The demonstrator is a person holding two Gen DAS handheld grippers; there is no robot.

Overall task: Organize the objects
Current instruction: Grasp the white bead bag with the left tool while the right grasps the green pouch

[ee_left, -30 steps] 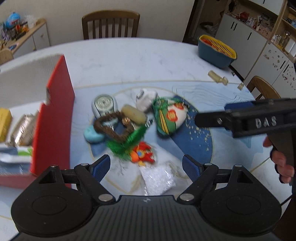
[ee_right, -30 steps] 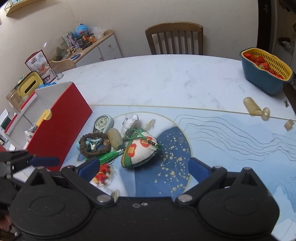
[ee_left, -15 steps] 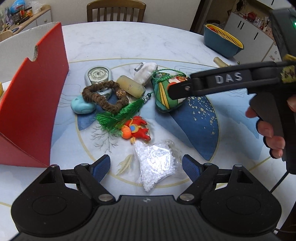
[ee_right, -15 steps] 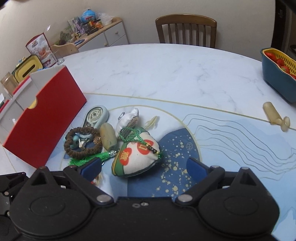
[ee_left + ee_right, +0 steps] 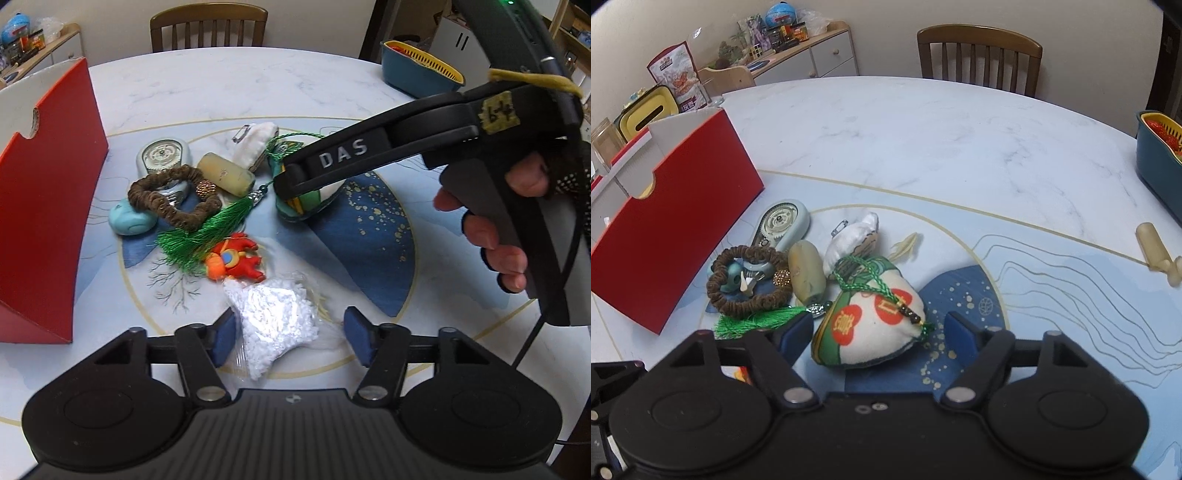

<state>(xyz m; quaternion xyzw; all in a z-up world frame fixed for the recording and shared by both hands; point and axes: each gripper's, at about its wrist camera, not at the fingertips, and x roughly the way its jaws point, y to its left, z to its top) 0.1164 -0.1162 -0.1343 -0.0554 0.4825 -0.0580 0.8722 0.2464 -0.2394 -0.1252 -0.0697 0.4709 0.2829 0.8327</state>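
Observation:
A pile of small objects lies on the round table. My left gripper is open, its fingers either side of a clear bag of white beads. My right gripper is open around a green-and-white embroidered sachet with red flowers; in the left wrist view it reaches over that sachet. Nearby lie a brown bead bracelet with a green tassel, a red-orange charm, a beige soap-like block, a white pouch, a pale green tape dispenser and a turquoise pebble.
An open red box stands at the left of the pile, also in the right wrist view. A blue basket with a yellow strainer sits at the far right edge. A beige tube lies to the right. A wooden chair stands behind the table.
Both grippers moved forward and down. The left one now straddles the bead bag; the right one closed in around the embroidered sachet. Nothing was taken hold of.

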